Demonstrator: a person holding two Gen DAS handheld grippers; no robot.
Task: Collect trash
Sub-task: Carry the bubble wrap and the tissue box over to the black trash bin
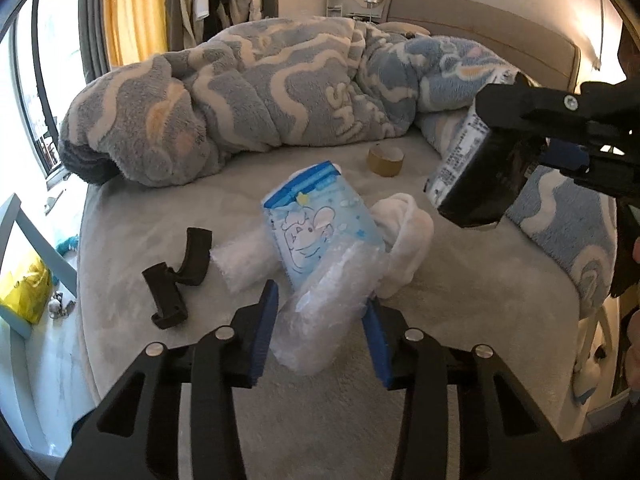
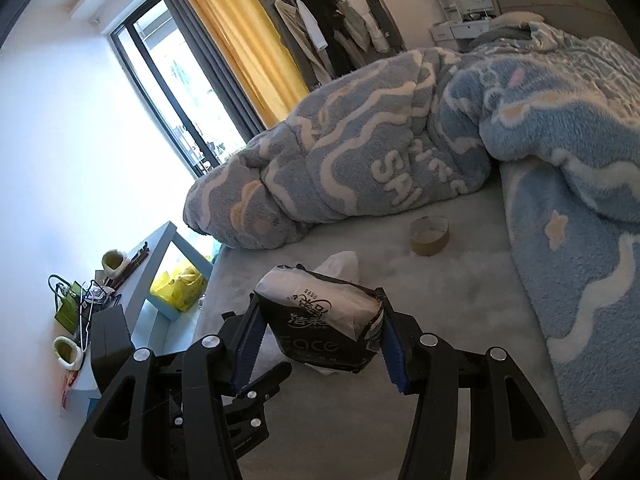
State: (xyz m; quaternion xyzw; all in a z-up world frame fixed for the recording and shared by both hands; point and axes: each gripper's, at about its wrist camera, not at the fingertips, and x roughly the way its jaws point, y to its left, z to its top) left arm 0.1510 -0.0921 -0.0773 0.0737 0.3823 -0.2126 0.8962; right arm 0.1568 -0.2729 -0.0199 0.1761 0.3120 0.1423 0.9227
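Surface: bed (image 1: 460, 320) with a pale grey fleece sheet.
Far side: bunched blue-and-white blanket (image 1: 248, 92), lying across the bed.
Near blanket: tape roll (image 1: 386, 160), standing apart.
Middle: blue cartoon pouch (image 1: 320, 220), white cloth (image 1: 408, 236), bubble wrap (image 1: 240, 264), close together.
Left: black plastic clip (image 1: 176, 280).

Black-and-white tissue pack (image 2: 320, 320), blue cloud-patterned blanket (image 2: 400, 152), yellow curtain (image 2: 236, 32)

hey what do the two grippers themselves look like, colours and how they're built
Both look alike. The left gripper and right gripper have matte black plastic linkage arms with triangular cut-outs, joined by round silver pivot bolts. The jaws end in blue ribbed pads. No cables or printed markings are clearly visible. In the left wrist view, the right gripper's body shows black with a blue part and a silver screw.
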